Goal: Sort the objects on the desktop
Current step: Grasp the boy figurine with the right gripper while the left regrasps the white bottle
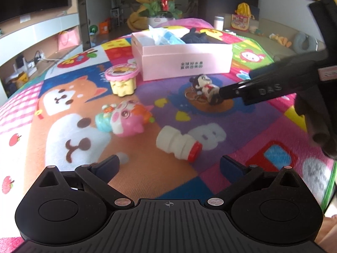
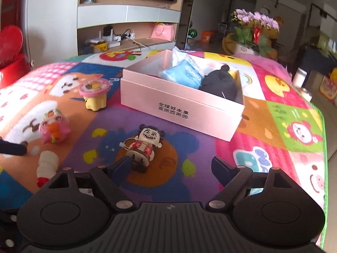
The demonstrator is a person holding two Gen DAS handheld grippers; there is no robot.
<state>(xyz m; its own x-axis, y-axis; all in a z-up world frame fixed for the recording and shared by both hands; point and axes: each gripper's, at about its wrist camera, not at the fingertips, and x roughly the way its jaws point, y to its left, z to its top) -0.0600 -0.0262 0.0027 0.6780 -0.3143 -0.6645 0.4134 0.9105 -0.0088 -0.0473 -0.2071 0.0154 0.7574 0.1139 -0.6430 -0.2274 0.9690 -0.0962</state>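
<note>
Landmark = pink box (image 2: 181, 107), open-topped, on the cartoon play mat (image 2: 273, 97). All positions ref'd to it.

Your right gripper (image 2: 171, 166): released, nothing clamped. In the right wrist view one finger touches or overlaps the legs of the wind-up doll (image 2: 145, 145); the other finger stands clear to the side, so no grip yet. The doll lies on its back just in front of the box's printed wall, long axis running roughly from the claw toward the box, head at the box end, feet at the claw end. That is the relation your next move likely turns on: the doll sits off-centre toward one finger, so shift sideways to centre it before clenching, else it may skid. In the left wrist view this gripper's tip is at the doll's lower end.

Your left gripper (image 1: 169, 164): released wide, empty. The white bottle w/ red cap (image 1: 179, 146) lies on its side just ahead of it, farther from the box than the doll, cap toward the claw. Left hand nearer to the bottle, right hand to the doll.

Also out of the box: pink squishy toy (image 1: 126, 120) and yellow cup w/ pink lid (image 1: 122, 80), the cup near the box's corner.

In the box: blue packet (image 2: 185, 73), dark soft item (image 2: 221, 84).

Writing: two rows of printed characters on the box wall, too small to read surely; "DAS" embossed on the right gripper's finger. No other label legible.
</note>
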